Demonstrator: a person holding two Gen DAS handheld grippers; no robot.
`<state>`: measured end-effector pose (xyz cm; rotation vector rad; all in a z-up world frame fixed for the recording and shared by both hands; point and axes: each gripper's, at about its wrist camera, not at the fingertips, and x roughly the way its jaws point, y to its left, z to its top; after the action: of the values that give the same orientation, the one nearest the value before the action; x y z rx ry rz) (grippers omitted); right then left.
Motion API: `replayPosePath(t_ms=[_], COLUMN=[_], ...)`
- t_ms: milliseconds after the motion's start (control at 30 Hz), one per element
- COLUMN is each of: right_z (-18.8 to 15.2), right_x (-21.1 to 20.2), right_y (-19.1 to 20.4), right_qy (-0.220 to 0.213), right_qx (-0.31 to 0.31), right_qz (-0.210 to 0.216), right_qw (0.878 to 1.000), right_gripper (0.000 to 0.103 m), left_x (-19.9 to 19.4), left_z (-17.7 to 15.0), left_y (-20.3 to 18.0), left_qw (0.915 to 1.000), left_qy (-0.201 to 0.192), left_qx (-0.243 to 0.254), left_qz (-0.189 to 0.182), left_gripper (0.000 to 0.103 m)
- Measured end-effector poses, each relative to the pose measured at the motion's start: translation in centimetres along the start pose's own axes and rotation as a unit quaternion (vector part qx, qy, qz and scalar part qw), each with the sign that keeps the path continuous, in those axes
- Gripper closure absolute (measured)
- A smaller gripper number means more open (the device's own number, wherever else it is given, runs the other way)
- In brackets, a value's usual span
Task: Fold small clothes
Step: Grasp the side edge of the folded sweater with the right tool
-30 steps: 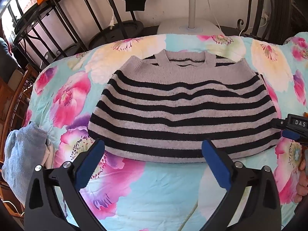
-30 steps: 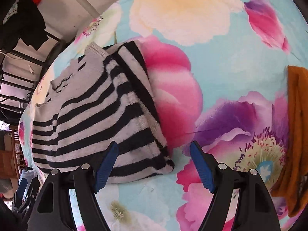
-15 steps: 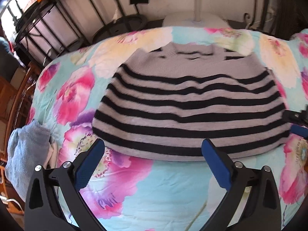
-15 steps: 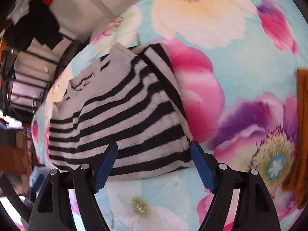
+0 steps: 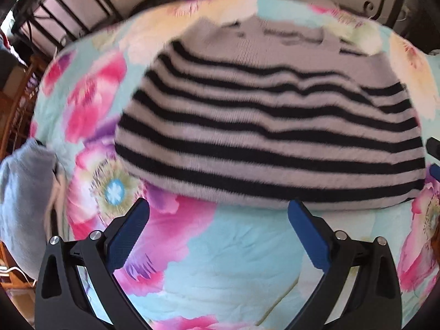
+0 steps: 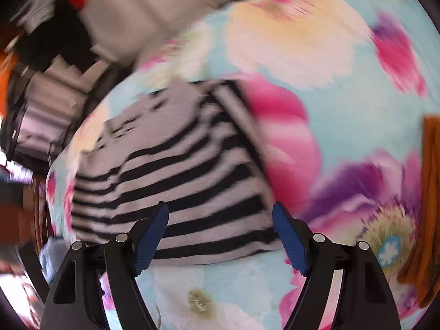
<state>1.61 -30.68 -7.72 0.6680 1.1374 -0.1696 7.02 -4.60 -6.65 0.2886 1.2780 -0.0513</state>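
Observation:
A grey sweater with black stripes [image 5: 269, 126] lies flat on the floral bedspread [image 5: 233, 261], neck away from me. My left gripper [image 5: 217, 231] is open and empty, hovering just short of the sweater's near hem. In the right wrist view the sweater [image 6: 176, 176] fills the middle left. My right gripper [image 6: 220, 236] is open and empty, its fingers over the sweater's near right corner. The right gripper's tip shows at the far right edge of the left wrist view [image 5: 434, 159].
A pale blue-grey garment [image 5: 24, 192] lies bunched at the bed's left edge. An orange-brown cloth [image 6: 429, 206] lies at the right. A black metal bed frame [image 5: 82, 8] and a wall stand behind the bed.
Both grippers have moved in toward the sweater, which now looks larger in both views. The right gripper has shifted left over the sweater's corner. Both stay open.

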Motion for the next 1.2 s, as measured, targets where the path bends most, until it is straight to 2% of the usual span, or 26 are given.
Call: replayPosePath(t_ms=[67, 133, 233, 300, 367, 500, 633, 900, 1000, 1067, 1133, 1200], right_z=[-0.2, -0.1, -0.7, -0.6, 0.0, 0.5, 0.2, -0.9, -0.9, -0.8, -0.6, -0.4], right_x=[0.6, 2.3, 4.9, 5.0, 4.1, 4.0, 4.9, 6.2, 6.8, 7.2, 7.5, 7.7], right_y=[1.0, 0.8, -2.3, -4.1, -4.2, -3.9, -5.6, -7.5, -8.7, -9.4, -9.6, -9.3], right_qy=[0.004, 0.023, 0.079, 0.088, 0.075, 0.069, 0.072, 0.045, 0.043, 0.042, 0.047, 0.053], right_qx=[-0.033, -0.039, 0.019, 0.082, 0.099, 0.098, 0.138, 0.171, 0.186, 0.217, 0.228, 0.210], right_qz=[-0.014, -0.046, -0.068, -0.029, 0.000, 0.026, 0.062, 0.123, 0.173, 0.206, 0.207, 0.205], right_qw=[0.999, 0.998, 0.994, 0.992, 0.992, 0.992, 0.986, 0.977, 0.966, 0.953, 0.950, 0.954], right_gripper=[0.025, 0.025, 0.025, 0.025, 0.025, 0.025, 0.025, 0.023, 0.012, 0.004, 0.003, 0.003], left_x=[0.1, 1.0, 2.6, 3.0, 3.1, 3.2, 3.0, 1.7, 1.2, 1.2, 1.5, 1.7], left_z=[-0.1, -0.2, -0.3, -0.4, -0.4, -0.2, -0.1, -0.2, 0.0, 0.0, 0.1, 0.1], left_y=[-0.3, -0.3, -0.1, 0.1, 0.5, 1.5, 2.4, 2.0, 2.6, 2.9, 2.5, 2.1], left_qw=[1.0000, 0.9998, 0.9986, 0.9979, 0.9972, 0.9963, 0.9961, 0.9987, 0.9984, 0.9984, 0.9984, 0.9983], left_qy=[0.002, 0.019, 0.053, 0.064, 0.069, 0.071, 0.066, 0.042, 0.040, 0.040, 0.042, 0.045], left_qx=[0.006, 0.008, 0.003, -0.002, -0.013, -0.033, -0.046, -0.022, -0.026, -0.026, -0.025, -0.022], left_qz=[0.001, -0.003, -0.006, -0.011, -0.025, -0.036, -0.036, -0.021, -0.029, -0.030, -0.029, -0.028], left_gripper=[0.005, 0.005, 0.005, 0.005, 0.005, 0.005, 0.005, 0.005, 0.005, 0.005, 0.005, 0.005])
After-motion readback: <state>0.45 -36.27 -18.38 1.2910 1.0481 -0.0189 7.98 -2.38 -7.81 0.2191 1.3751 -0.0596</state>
